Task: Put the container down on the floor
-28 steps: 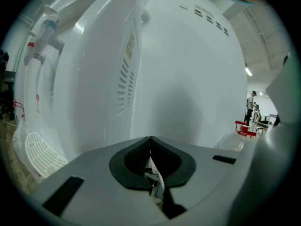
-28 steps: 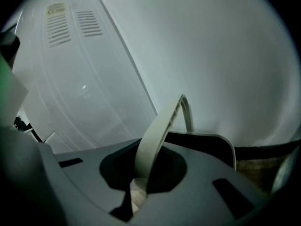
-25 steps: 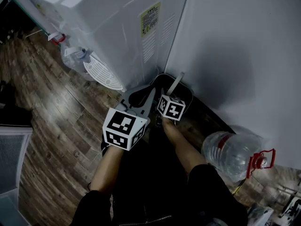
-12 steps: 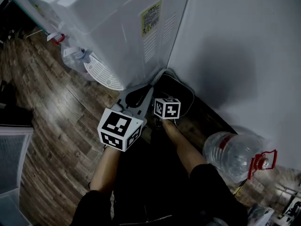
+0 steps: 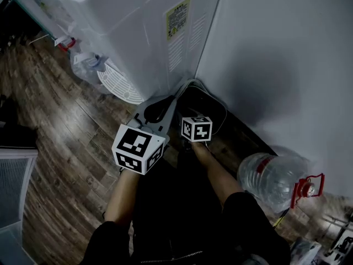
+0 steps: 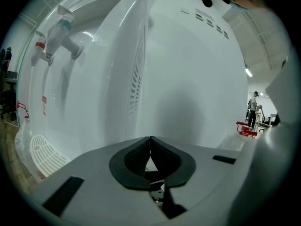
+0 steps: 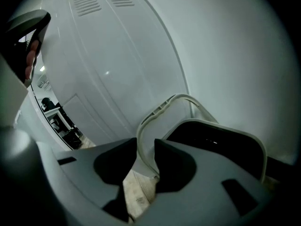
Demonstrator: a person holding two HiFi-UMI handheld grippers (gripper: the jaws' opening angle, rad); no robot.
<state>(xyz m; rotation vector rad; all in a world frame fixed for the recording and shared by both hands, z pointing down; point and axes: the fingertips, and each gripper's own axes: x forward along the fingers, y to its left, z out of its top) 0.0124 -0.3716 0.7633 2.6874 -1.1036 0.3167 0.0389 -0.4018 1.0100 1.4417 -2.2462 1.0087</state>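
A dark container [image 5: 208,107] with a pale bail handle [image 7: 162,108] stands on the wood floor [image 5: 66,131], in the corner between the water dispenser and the wall. My right gripper [image 7: 145,147] hangs just above its near rim. The handle runs between its jaws, which are closing, with a gap on either side. In the head view its marker cube covers most of the right gripper [image 5: 194,117]. My left gripper [image 5: 164,102] is beside the container on the left. Seen along its own jaws, the left gripper [image 6: 150,144] is shut with nothing in it.
A white water dispenser [image 5: 138,32] with a round white grille [image 5: 118,84] at its foot rises at the left. A white wall [image 5: 287,54] is at the right. A clear water bottle [image 5: 270,181] with a red handle lies at the right, by the person's leg.
The container's handle stood upright at the right gripper a second ago and now lies lower, by the rim. The right gripper has drawn back slightly. The left gripper drifted left.
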